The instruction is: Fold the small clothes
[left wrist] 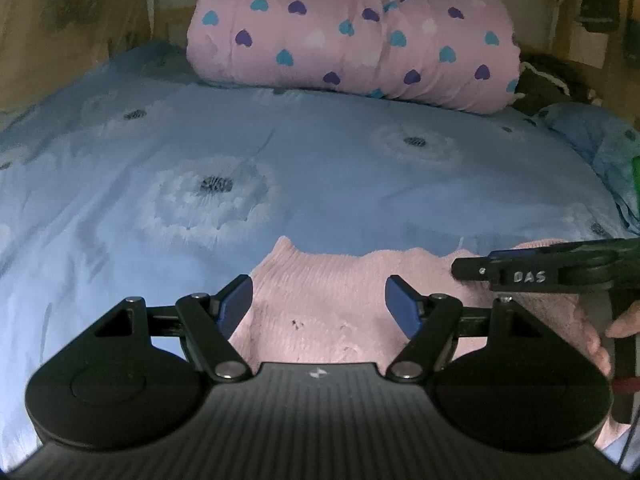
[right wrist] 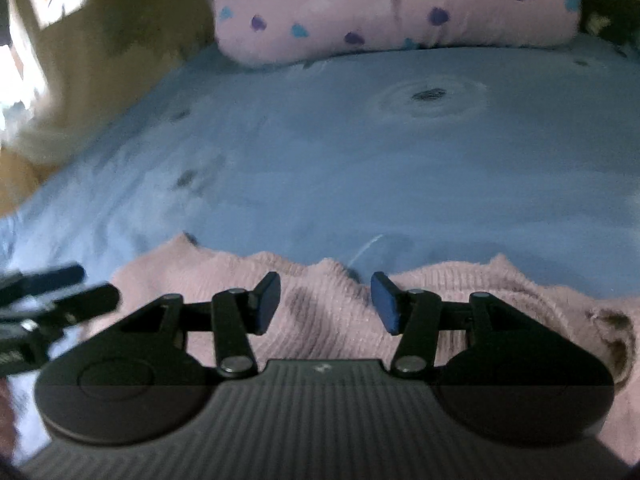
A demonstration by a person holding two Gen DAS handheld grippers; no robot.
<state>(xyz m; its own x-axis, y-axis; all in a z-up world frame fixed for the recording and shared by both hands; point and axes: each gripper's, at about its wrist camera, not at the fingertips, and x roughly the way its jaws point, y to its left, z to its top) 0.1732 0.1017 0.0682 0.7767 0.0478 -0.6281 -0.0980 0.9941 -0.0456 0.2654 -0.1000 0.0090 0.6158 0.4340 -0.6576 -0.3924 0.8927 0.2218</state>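
- A small pink ribbed knit garment (left wrist: 332, 304) is seen lying flat on a light blue bedsheet printed with white dandelion heads (left wrist: 280, 168), at the near edge of the bed, directly below both grippers.
- The left gripper (left wrist: 319, 306) is held over the garment with its blue pads (left wrist: 236, 304) spread wide; nothing is pinched between them, so it is judged released.
- The right gripper (right wrist: 325, 304) is likewise held apart above the knit, with a moderate gap and no cloth caught; it is also empty.
- In the left wrist view, the right gripper is seen entering from the right edge, with fingers of a hand (left wrist: 624, 324) on its handle.
- A pink rolled quilt with blue and purple hearts (left wrist: 352, 32) lies at the far end of the bed, well apart from the garment.
- The garment is judged light, soft and limp: it will sag and stretch when lifted, and the fuzzy knit should not slip from the pads.
- A hold at the wavy far hem (right wrist: 256, 260), near its corners, is judged best, one gripper at each side, so that the fold stays even.
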